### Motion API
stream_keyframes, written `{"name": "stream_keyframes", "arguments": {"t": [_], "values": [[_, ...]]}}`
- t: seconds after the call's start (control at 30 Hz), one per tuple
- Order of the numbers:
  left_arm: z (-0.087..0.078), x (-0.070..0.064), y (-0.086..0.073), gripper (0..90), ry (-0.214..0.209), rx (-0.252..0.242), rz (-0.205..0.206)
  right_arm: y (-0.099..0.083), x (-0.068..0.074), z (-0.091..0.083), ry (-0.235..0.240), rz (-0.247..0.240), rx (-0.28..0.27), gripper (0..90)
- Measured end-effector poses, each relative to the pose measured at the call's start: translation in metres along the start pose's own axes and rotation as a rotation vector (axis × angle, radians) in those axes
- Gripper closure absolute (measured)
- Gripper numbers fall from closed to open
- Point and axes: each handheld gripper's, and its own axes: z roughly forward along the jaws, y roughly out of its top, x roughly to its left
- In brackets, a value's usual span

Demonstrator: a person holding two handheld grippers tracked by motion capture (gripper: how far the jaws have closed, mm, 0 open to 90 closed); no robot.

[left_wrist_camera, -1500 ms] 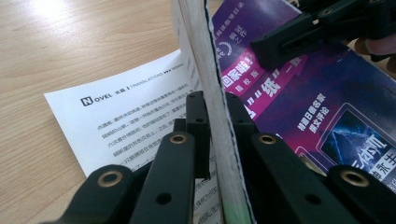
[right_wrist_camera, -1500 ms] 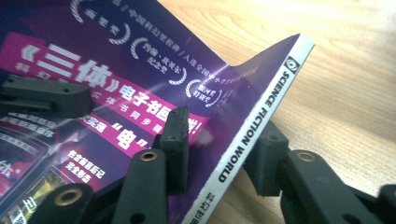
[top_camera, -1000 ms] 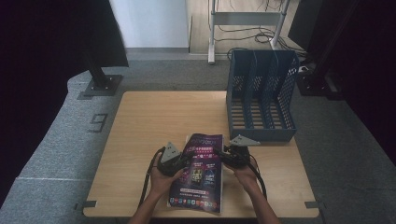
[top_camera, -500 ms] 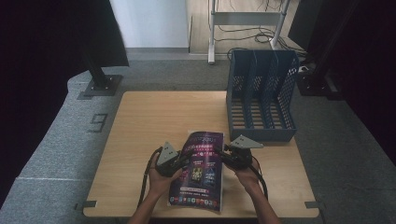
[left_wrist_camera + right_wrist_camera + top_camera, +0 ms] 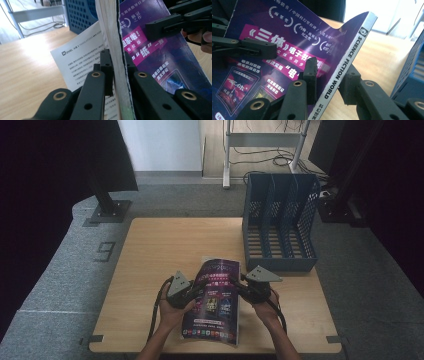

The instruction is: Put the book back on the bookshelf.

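A purple magazine (image 5: pixel 215 295) with "Science Fiction World" on its spine is held over the wooden table (image 5: pixel 170 245) near the front edge. My left gripper (image 5: pixel 192 287) is shut on its open page edge; in the left gripper view the jaws of the left gripper (image 5: pixel 117 65) clamp the thick block of pages of the magazine (image 5: pixel 150 50). My right gripper (image 5: pixel 237 285) grips the spine side. In the right gripper view the right gripper (image 5: pixel 329 75) straddles the spine of the magazine (image 5: pixel 274 50), whose cover tilts up. The far end is lifted off the table.
A blue file rack (image 5: pixel 280 225) with several upright slots stands at the table's back right, just beyond the magazine. It shows as blue mesh, the rack (image 5: pixel 80 15) in the left gripper view and the rack (image 5: pixel 412 67) in the right one. Bare wood lies to the left.
The magazine's far end has risen slightly with both grippers still clamped on it. The hands have barely shifted.
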Motion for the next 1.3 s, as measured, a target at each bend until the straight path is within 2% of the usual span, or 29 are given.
{"name": "stream_keyframes", "arguments": {"t": [0.27,0.43,0.53,0.57,0.7,0.87,1.03,1.1,1.17,1.3], "values": [[-0.002,-0.002,0.016,84.4,0.01,-0.03,0.039,0.011,0.002,-0.013,-0.003,-0.038,-0.078,71.5],[0.001,0.002,0.031,84.4,0.025,-0.042,0.069,0.018,0.001,-0.017,-0.014,-0.054,-0.121,72.5],[-0.001,0.004,0.042,84.4,0.036,-0.065,0.081,0.025,0.0,-0.02,-0.015,-0.067,-0.157,73.7],[-0.002,0.004,0.044,84.4,0.038,-0.077,0.085,0.028,0.001,-0.023,-0.008,-0.077,-0.185,75.3],[-0.005,0.004,0.043,84.6,0.041,-0.078,0.088,0.029,0.001,-0.025,0.007,-0.075,-0.197,77.4],[-0.013,0.004,0.037,83.3,0.028,-0.09,0.072,0.023,0.0,-0.029,0.044,-0.05,-0.218,79.0],[-0.019,0.006,0.031,79.3,0.014,-0.106,0.046,0.021,0.004,-0.035,0.078,-0.076,-0.232,78.8],[-0.021,0.005,0.029,82.9,-0.007,-0.114,0.03,0.021,0.006,-0.035,0.087,-0.098,-0.236,77.3],[-0.022,0.004,0.028,85.6,-0.021,-0.116,0.032,0.022,0.007,-0.033,0.128,-0.118,-0.236,73.2],[-0.022,0.009,0.027,87.0,-0.037,-0.115,0.007,0.024,0.006,-0.022,0.139,-0.11,-0.209,71.5]]}}
